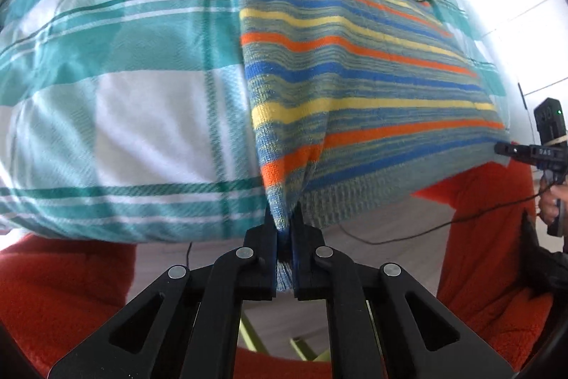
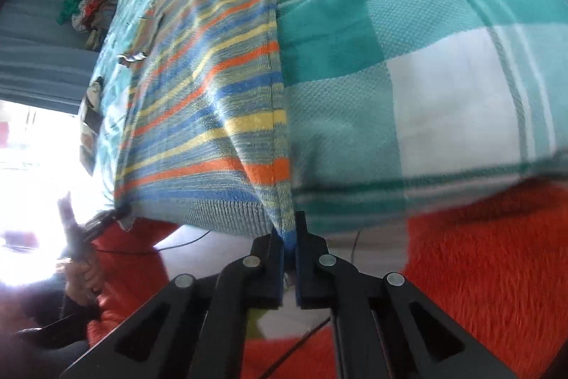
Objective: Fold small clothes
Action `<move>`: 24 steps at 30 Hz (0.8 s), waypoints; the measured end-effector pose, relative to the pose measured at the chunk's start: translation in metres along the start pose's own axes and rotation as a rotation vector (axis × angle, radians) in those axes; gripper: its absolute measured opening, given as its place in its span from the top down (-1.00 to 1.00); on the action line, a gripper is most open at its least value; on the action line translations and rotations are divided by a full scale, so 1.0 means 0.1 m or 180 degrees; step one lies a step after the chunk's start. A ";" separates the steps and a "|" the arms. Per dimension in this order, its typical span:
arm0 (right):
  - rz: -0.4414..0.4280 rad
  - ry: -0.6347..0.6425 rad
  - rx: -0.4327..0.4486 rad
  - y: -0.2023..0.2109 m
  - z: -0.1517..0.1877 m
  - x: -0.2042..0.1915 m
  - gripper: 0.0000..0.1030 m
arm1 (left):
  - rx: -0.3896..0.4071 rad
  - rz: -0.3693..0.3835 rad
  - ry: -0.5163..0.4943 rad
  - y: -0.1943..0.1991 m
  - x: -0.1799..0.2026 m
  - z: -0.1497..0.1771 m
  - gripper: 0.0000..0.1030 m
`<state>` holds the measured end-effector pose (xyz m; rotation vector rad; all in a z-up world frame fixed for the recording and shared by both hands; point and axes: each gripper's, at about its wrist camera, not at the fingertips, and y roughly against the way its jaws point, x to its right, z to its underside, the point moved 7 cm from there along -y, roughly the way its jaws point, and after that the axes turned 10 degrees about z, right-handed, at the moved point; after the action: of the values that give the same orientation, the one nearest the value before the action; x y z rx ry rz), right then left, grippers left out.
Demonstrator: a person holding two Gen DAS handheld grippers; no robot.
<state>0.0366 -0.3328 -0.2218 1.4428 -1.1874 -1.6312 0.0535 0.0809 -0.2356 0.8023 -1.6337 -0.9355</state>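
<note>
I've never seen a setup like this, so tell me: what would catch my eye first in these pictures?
The bright striped sweater, banded in orange, yellow and blue, lies spread over a teal and white checked blanket. Black tongs pinch its lower hem at both corners: the left tongs at the bottom of the left view, the right tongs at the bottom of the right view. Below the blanket's edge glows vivid orange fuzzy fabric.

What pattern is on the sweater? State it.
Horizontal stripes of orange, yellow, blue and grey-green on the sweater; clearest in the left wrist view.

A home bedroom: teal-and-white checked bedspread point(image 1: 117, 102), heap of clothes point(image 2: 87, 11) beside it
</note>
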 end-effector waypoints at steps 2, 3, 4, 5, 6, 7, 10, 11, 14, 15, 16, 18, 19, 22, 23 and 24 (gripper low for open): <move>0.0124 0.0023 -0.0153 -0.20 0.06 0.00 0.93 | -0.0107 -0.0167 0.0020 -0.14 -0.05 -0.01 0.93; 0.0219 0.0036 -0.0198 -0.30 0.06 0.00 0.93 | -0.0170 -0.0253 0.0013 -0.23 -0.06 -0.01 0.93; 0.0339 0.0034 -0.0249 -0.42 0.06 0.04 0.93 | -0.0211 -0.0340 -0.0008 -0.29 -0.08 0.00 0.93; 0.0462 0.0053 -0.0274 -0.50 0.05 0.07 0.93 | -0.0232 -0.0420 -0.0034 -0.34 -0.07 0.00 0.93; 0.0551 0.0069 -0.0272 -0.55 0.04 0.09 0.93 | -0.0240 -0.0494 -0.0038 -0.38 -0.07 -0.02 0.93; 0.0597 0.0063 -0.0269 -0.57 0.01 0.09 0.93 | -0.0244 -0.0541 -0.0013 -0.42 -0.06 -0.03 0.93; 0.0777 0.0127 -0.0233 -0.60 -0.03 0.06 0.93 | -0.0248 -0.0657 0.0062 -0.52 -0.07 -0.07 0.93; 0.0819 0.0132 -0.0234 -0.62 -0.04 0.06 0.93 | -0.0253 -0.0684 0.0101 -0.56 -0.08 -0.08 0.92; 0.0809 -0.0024 -0.0242 -0.72 -0.08 0.09 0.92 | -0.0257 -0.0699 0.0360 -0.67 -0.13 -0.12 0.80; 0.0795 -0.0065 -0.0260 -0.74 -0.08 0.10 0.90 | -0.0304 -0.0661 0.0428 -0.69 -0.13 -0.11 0.72; 0.0796 -0.0098 -0.0271 -0.73 -0.09 0.11 0.90 | -0.0378 -0.0633 0.0481 -0.72 -0.13 -0.09 0.62; 0.0771 -0.0140 -0.0287 -0.66 -0.10 0.14 0.57 | -0.0571 -0.0766 0.0562 -0.72 -0.19 0.02 -0.11; 0.0766 -0.0161 -0.0306 -0.58 -0.07 0.17 0.39 | -0.0570 -0.0869 0.0580 -0.66 -0.21 0.06 -0.20; 0.0805 -0.0049 -0.0204 -0.16 0.02 0.22 0.00 | -0.0356 -0.0853 0.0608 -0.30 -0.18 0.10 -0.22; 0.0927 0.0038 -0.0107 0.03 0.02 0.25 0.00 | -0.0243 -0.0858 0.0635 -0.14 -0.18 0.10 -0.28; 0.1072 0.0117 0.0021 0.20 -0.02 0.25 0.00 | -0.0076 -0.0923 0.0650 0.06 -0.18 0.07 -0.39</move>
<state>0.0320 -0.3630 -0.2132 1.1943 -1.3334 -1.3647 0.0505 0.1001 -0.2394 1.1015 -1.3493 -1.0347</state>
